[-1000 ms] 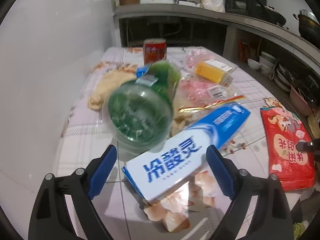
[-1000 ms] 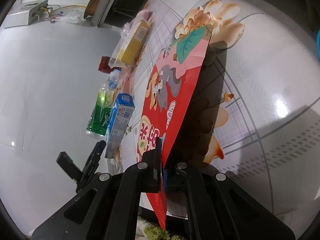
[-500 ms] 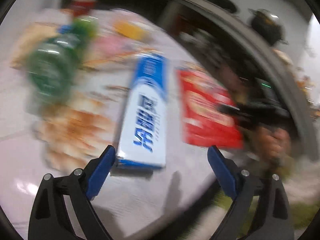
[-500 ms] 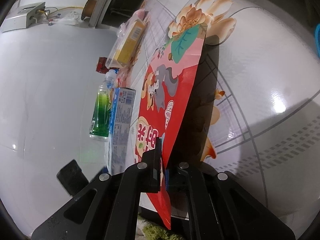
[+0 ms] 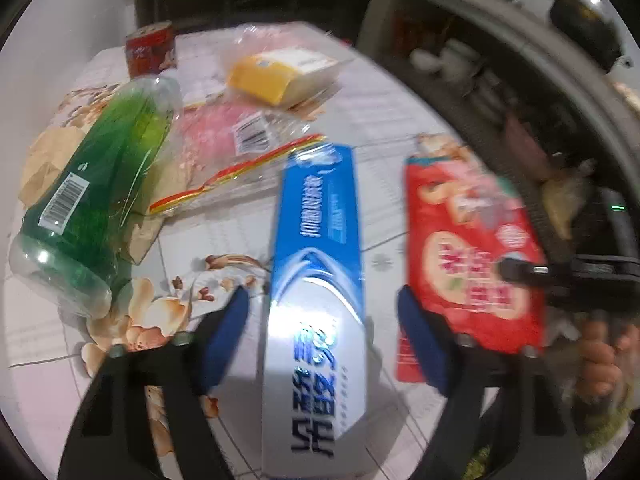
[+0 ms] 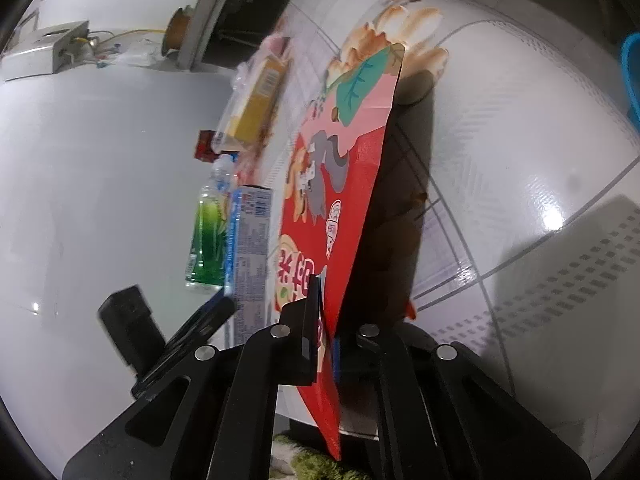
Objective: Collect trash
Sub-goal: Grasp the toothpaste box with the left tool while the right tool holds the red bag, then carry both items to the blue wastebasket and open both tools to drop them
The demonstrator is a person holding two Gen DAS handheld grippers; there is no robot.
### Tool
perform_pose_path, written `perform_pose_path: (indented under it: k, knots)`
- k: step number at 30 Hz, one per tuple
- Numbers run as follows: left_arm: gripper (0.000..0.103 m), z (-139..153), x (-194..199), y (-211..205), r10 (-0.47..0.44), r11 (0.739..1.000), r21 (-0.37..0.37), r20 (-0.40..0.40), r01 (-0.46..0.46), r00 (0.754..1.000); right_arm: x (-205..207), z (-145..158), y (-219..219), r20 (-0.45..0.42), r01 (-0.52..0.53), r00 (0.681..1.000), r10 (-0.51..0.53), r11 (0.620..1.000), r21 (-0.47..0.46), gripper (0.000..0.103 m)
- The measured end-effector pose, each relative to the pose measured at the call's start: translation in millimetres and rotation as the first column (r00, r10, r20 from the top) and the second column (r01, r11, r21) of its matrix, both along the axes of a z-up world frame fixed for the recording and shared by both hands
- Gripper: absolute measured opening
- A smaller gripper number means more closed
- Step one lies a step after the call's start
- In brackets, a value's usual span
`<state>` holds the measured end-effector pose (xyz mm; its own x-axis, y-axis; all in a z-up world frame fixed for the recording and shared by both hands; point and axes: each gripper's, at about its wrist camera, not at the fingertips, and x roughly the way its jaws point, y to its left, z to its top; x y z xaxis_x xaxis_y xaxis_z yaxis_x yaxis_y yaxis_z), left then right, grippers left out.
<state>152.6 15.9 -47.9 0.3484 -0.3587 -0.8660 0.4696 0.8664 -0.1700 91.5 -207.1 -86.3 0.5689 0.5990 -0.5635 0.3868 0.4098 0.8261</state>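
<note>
A blue and white toothpaste box [image 5: 316, 280] lies lengthwise on the flowered table [image 5: 56, 380]. My left gripper [image 5: 324, 334] straddles its near end. The jaws are closing, and a narrow gap still shows between each blue pad and the box. To the right, a red snack bag [image 6: 340, 184] is tilted up on edge, with my right gripper [image 6: 326, 320] shut on its near end. In the left wrist view the red bag [image 5: 468, 248] has the right gripper's tip [image 5: 520, 270] on it. The toothpaste box [image 6: 250, 248] also shows left of the bag.
A green plastic bottle [image 5: 92, 184] lies at the left, with a red can [image 5: 150, 46] behind it. A yellow box in clear wrap [image 5: 276, 76] and a pink bag [image 5: 224, 132] lie further back. Kitchen shelves with crockery line the right. A hand [image 5: 600, 360] grips the right tool.
My left gripper swung right, away from the green bottle, and came down over the toothpaste box with its jaws narrower. The right gripper kept still, holding the red bag.
</note>
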Motion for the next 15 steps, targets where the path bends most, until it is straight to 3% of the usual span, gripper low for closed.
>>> perform_pose_path:
  k: [3, 9, 13, 15]
  knots:
    - [0.047, -4.6, 5.7, 2.0, 0.039, 0.999, 0.001, -0.041, -0.039, 0.998, -6.2, 10.3, 0.2, 0.035, -0.001, 0.999, 0.002, 1.0, -0.021, 0.0]
    - [0.045, 10.7, -10.0, 7.9, 0.072, 0.996, -0.053, -0.06, -0.075, 0.996, -24.1, 33.2, -9.8, 0.11, 0.009, 0.994, -0.004, 0.999, -0.052, 0.0]
    - [0.045, 32.6, -33.4, -11.0, 0.002, 0.99, -0.14, -0.055, -0.009, 0.998, -43.6, 49.2, -21.5, 0.162, 0.039, 0.987, -0.027, 0.997, -0.073, 0.0]
    - [0.045, 43.6, -42.0, -36.9, -0.08, 0.98, -0.186, -0.059, 0.068, 0.995, -60.7, 57.1, -33.3, 0.193, 0.076, 0.979, -0.061, 0.994, -0.074, 0.0]
